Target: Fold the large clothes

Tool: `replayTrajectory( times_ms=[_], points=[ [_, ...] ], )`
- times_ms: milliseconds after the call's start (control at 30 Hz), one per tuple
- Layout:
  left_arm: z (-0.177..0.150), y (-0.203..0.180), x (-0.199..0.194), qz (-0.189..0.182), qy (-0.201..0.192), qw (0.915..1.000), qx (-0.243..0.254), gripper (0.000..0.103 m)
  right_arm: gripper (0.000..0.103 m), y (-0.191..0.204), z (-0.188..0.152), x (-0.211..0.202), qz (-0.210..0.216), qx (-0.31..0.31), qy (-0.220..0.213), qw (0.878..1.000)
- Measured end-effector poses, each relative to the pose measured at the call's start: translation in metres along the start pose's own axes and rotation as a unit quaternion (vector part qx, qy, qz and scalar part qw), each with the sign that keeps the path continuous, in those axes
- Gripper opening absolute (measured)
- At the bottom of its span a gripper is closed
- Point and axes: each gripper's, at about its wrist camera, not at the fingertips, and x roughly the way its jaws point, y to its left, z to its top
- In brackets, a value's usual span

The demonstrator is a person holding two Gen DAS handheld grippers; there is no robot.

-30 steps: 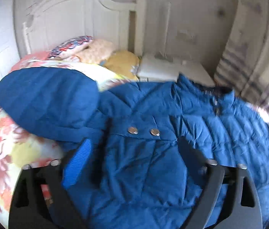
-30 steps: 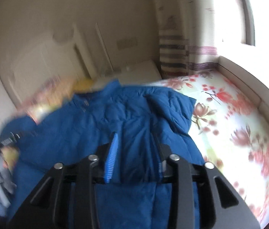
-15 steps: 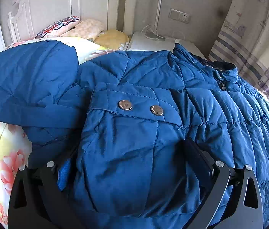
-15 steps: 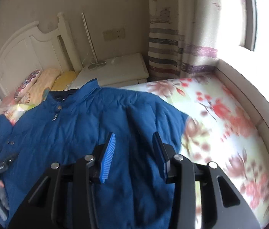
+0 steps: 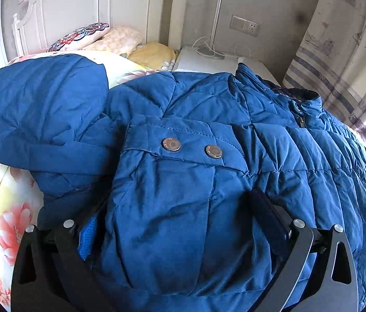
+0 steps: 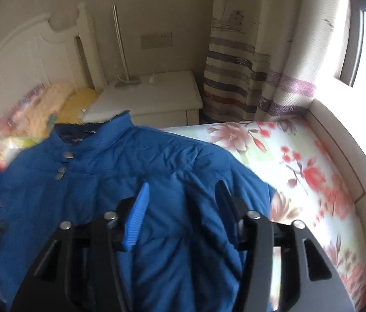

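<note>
Jacket: quilted blue padded jacket [image 5: 208, 119] spread on floral bedsheet [image 6: 299, 161].
Left gripper [image 5: 180, 218]: wide, fingers straddling jacket's snap-buttoned cuff.
Right gripper [image 6: 183, 197]: wide apart above jacket's sleeve edge; bare sheet beyond.

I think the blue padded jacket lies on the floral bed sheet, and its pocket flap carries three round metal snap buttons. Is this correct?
Not quite. The pocket flap of the blue padded jacket carries two round metal snap buttons, not three; the left wrist view shows them side by side. The jacket does lie on the floral bed sheet.
</note>
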Motion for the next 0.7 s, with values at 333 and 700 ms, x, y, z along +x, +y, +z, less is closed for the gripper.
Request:
replayTrajectory(
  times_ms=[333, 700],
  points=[
    [0.001, 0.001, 0.0, -0.001, -0.001, 1.0, -0.001, 0.097, 0.062, 0.012, -0.026, -0.033, 0.033, 0.03, 0.003, 0.999],
    [0.0, 0.002, 0.0, -0.005, -0.001, 1.0, -0.003, 0.097, 0.083, 0.091, -0.067, -0.054, 0.036, -0.057, 0.029, 0.997]
  ],
)
